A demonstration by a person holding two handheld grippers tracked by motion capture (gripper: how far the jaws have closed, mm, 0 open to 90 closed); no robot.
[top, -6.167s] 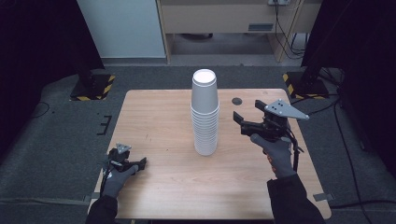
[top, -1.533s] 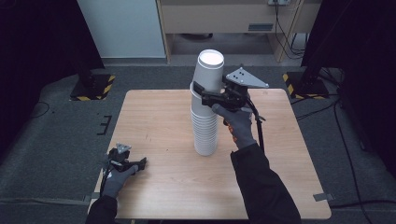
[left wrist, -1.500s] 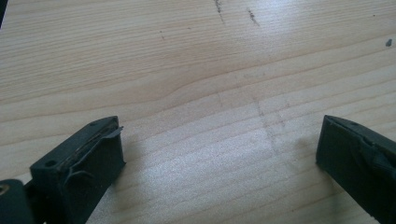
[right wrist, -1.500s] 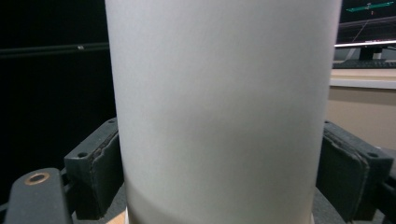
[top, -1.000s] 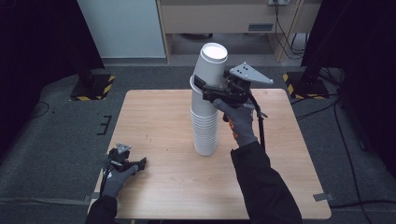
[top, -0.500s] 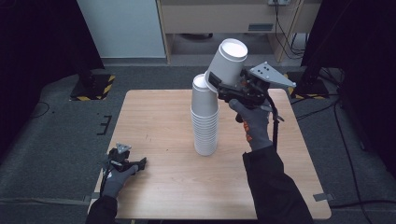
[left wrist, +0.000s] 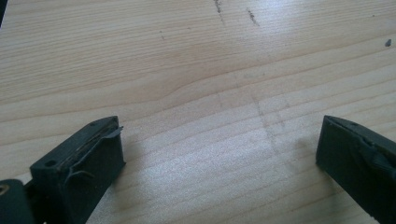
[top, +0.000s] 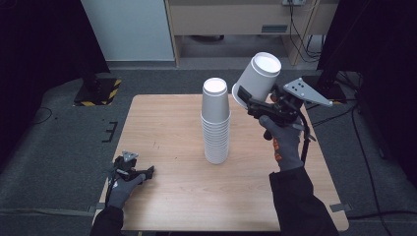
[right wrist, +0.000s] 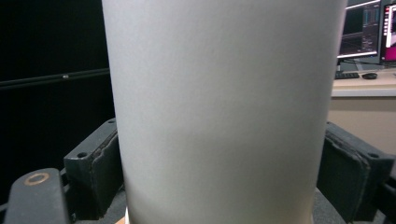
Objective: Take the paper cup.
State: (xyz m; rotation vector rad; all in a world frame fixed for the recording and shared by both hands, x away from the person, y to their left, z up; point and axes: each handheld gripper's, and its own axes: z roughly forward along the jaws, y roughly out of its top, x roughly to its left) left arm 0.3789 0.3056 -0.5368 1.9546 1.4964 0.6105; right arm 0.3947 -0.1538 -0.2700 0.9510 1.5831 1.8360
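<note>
A light wooden desk (top: 162, 128) stands on grey carpet (top: 59, 142). A yellow-and-black striped base (top: 98, 91) sits off its far left corner, and black cables (top: 364, 152) trail across the floor on the right. Lit monitors (right wrist: 369, 28) glow beyond.

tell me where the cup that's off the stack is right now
In the high view the lifted cup is in the air, tilted, clamped in the right tongs, just right of the cup stack and above the table's far right part.

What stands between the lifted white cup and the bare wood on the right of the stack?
Nothing visible does. The right gripper holds the cup in the air, right of the stack, and the table below shows bare wood.
</note>
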